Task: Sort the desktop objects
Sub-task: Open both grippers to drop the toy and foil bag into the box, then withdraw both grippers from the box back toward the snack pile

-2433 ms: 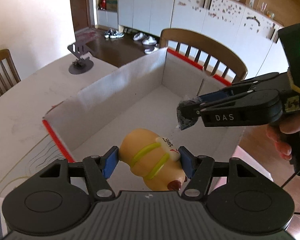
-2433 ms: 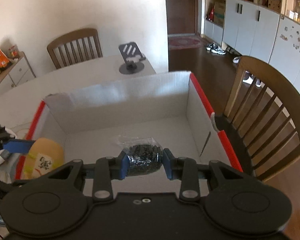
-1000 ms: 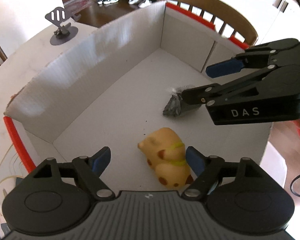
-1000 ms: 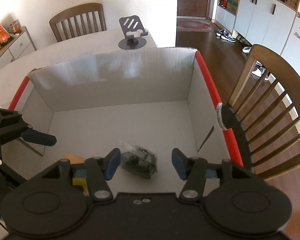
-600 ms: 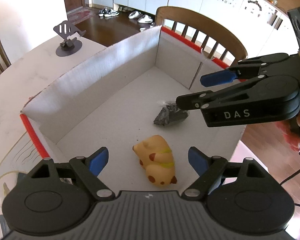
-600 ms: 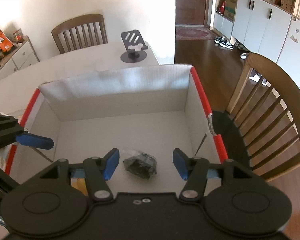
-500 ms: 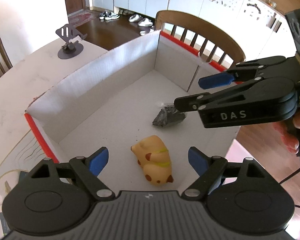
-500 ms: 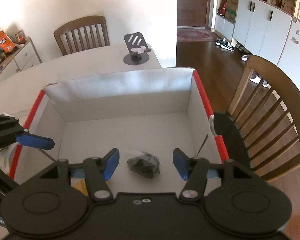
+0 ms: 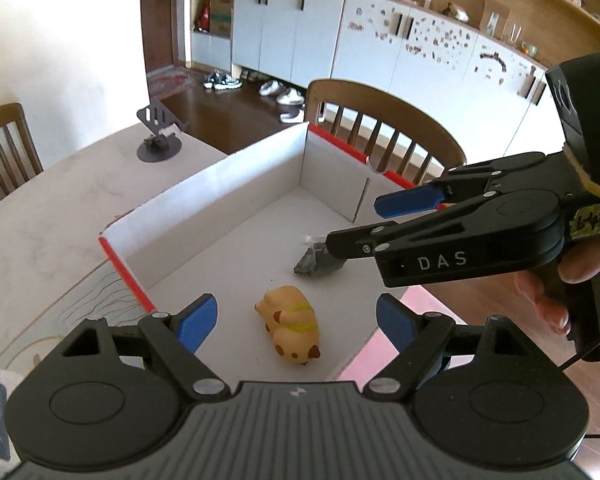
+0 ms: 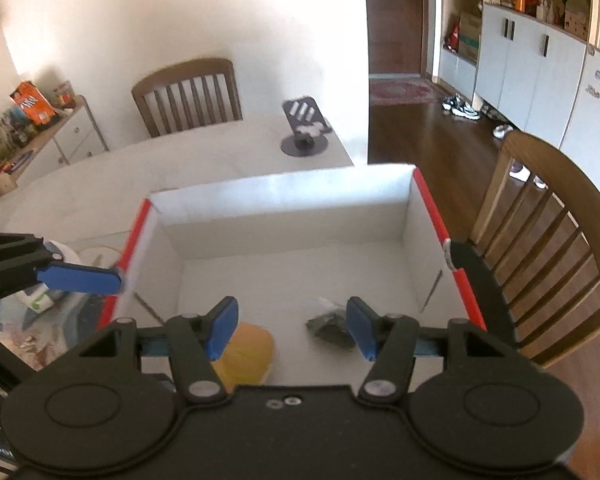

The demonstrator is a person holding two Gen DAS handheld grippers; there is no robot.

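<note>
Both tongs, left (image 9: 296, 318) and right (image 10: 292, 328), gape empty above the white cardboard box (image 9: 236, 184); yellow rubber animal toy (image 9: 290, 326) at 6 o'clock, dark crumpled packet (image 9: 316, 262) at 3, both dropped. Next: fetch another desk item.

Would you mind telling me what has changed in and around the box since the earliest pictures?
The left gripper let go of the yellow toy, and the right gripper let go of the dark bag; both things now lie on the floor of the box. Both grippers stand open and have drawn up and back from the box. The box and the phone stand on the table stayed where they were.
</note>
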